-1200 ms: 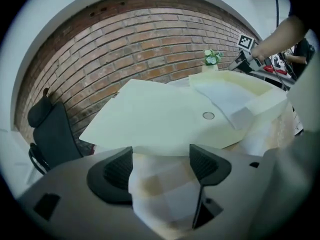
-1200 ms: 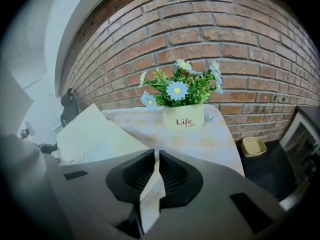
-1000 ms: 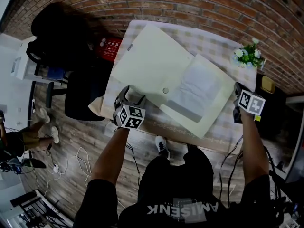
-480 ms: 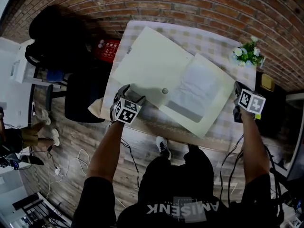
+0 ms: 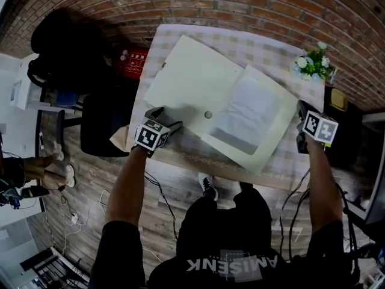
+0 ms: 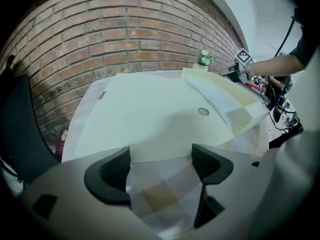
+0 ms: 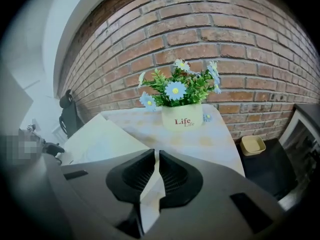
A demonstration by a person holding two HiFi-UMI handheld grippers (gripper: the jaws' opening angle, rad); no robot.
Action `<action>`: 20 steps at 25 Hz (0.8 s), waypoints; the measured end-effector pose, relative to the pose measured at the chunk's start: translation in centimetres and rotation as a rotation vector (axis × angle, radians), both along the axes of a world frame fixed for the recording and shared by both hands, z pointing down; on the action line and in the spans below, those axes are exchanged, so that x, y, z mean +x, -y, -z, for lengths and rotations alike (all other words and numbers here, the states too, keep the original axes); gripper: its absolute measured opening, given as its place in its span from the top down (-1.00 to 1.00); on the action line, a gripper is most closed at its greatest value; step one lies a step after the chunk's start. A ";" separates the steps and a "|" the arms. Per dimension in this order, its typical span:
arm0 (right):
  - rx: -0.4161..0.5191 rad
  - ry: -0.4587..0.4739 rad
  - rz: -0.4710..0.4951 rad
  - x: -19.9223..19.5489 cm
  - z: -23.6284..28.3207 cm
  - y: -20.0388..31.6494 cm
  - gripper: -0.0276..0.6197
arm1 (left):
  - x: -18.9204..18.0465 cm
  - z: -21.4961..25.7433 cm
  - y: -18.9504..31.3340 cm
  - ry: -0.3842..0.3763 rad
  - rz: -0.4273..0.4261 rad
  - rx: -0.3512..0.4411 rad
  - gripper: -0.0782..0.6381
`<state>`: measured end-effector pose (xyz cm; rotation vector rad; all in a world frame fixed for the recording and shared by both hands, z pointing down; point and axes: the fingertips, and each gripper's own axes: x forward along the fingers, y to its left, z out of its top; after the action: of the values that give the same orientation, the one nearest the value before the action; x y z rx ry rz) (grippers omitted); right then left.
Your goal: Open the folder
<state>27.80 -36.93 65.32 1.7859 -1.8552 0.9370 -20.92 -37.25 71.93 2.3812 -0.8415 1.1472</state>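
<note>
The folder (image 5: 198, 83) lies open and flat on the table (image 5: 274, 56), which has a checked cloth over it. The left gripper (image 6: 161, 160) is at the near edge of the folder's left half. Its jaws stand wide apart. Only the checked cloth shows between them, and the folder's edge lies just past their tips. A small round button (image 6: 203, 111) sits on the folder ahead of this gripper and a bit to its right. Farther to its right is the other half of the folder, with a white sheet (image 5: 246, 110) lying in it. The right gripper (image 7: 157, 159) is at the far right side of the table, well apart from the left one. Its jaws are almost together, and they pinch a thin pale edge that looks like the corner of the folder. The rest of the folder spreads out to this gripper's left. Straight ahead of it, near the brick wall (image 7: 240, 29), stands a pot (image 7: 182, 118) of blue and white flowers. A dark chair (image 5: 105, 122) stands to the left of the left gripper, beside the table.
</note>
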 end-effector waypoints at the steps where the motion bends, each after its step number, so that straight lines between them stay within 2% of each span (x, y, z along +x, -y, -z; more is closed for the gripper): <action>1: 0.000 0.003 -0.003 0.0 0.0 0.0 0.73 | 0.0 0.0 0.0 0.003 -0.002 -0.005 -0.28; 10: -0.019 0.033 -0.024 0.0 -0.3 0.0 0.73 | 0.0 -0.4 -0.3 0.056 0.002 -0.060 -0.28; 13: -0.038 0.043 -0.017 0.2 -0.5 0.1 0.73 | 0.5 0.3 -0.4 0.119 -0.050 -0.005 -0.28; 15: -0.049 0.052 -0.012 0.4 -0.6 0.1 0.72 | 0.9 0.7 -1.0 0.131 -0.073 0.043 -0.28; 18: -0.062 0.045 -0.005 0.3 -0.4 -0.2 0.72 | 1.5 3.3 -0.9 0.076 -0.051 0.118 -0.28; 20: -0.050 0.029 -0.003 0.3 0.4 -0.3 0.72 | 1.9 5.4 -1.0 0.015 -0.005 0.118 -0.28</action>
<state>28.09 -36.67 64.91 1.7549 -1.8306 1.0061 -19.02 -36.23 66.55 2.4734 -0.9321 1.1483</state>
